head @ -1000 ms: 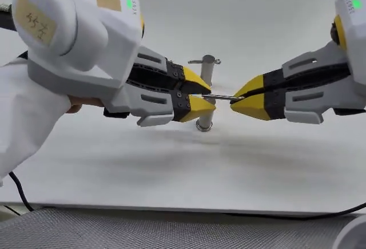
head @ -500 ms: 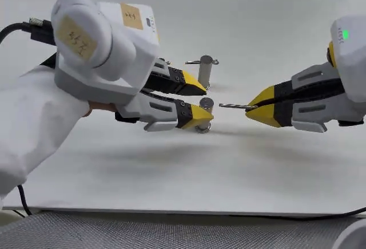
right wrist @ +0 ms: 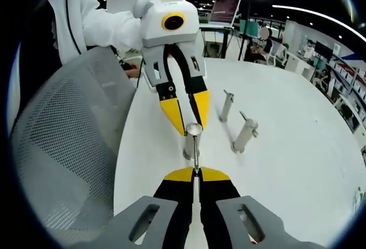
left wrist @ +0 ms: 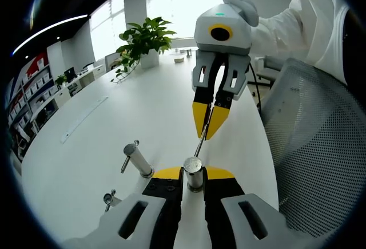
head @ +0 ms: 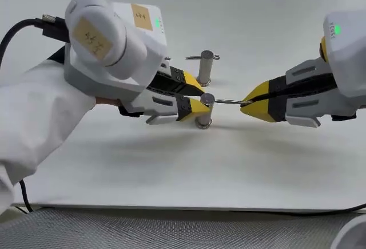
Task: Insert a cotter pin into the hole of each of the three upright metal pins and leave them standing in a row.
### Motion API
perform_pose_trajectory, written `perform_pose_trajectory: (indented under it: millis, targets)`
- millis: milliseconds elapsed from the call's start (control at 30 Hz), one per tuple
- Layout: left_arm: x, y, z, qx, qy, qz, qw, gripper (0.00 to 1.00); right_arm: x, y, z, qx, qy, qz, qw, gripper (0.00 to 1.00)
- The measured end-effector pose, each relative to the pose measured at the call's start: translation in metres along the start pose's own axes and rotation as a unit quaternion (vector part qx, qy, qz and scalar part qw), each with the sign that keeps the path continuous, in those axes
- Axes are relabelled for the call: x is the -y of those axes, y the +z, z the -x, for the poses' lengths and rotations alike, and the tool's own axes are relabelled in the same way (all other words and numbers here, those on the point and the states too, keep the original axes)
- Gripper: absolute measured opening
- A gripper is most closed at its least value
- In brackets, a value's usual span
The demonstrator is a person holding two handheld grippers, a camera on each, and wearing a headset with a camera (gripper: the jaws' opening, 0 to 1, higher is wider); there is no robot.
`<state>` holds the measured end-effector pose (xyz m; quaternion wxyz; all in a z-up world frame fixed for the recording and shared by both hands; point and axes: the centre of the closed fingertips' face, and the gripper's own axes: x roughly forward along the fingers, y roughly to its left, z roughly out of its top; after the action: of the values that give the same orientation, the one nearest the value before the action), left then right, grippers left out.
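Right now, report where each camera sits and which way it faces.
Head view: on the headset, facing forward and down at the workbench; a white sleeve and both hand-held grippers show.
Left gripper view: on the left hand-held gripper, facing past the metal pin it clamps toward the right hand-held gripper and sleeve.
Right gripper view: on the right hand-held gripper, facing along its cotter pin at the left one.
Shared: both gripper views see that metal pin, from opposite sides.

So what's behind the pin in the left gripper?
Behind the held metal pin stand two more: a near pin and a far pin, each with a cotter pin through its top. In the head view the left gripper covers most of one.
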<state>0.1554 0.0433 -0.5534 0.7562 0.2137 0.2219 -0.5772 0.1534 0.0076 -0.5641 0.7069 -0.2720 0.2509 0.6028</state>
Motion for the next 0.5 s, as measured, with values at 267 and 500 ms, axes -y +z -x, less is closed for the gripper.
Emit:
perform_pose_trajectory:
  millis: [267, 500]
  targets:
    - [0.001, 0.0, 0.0, -0.002, -0.002, 0.001, 1.0, 0.1, 0.001, 0.002, -0.01, 0.0, 0.001, -0.001, 1.0, 0.0]
    - [0.002, 0.0, 0.001, -0.003, -0.003, -0.001, 1.0, 0.1, 0.001, 0.005, -0.017, 0.004, 0.003, -0.001, 1.0, 0.0]
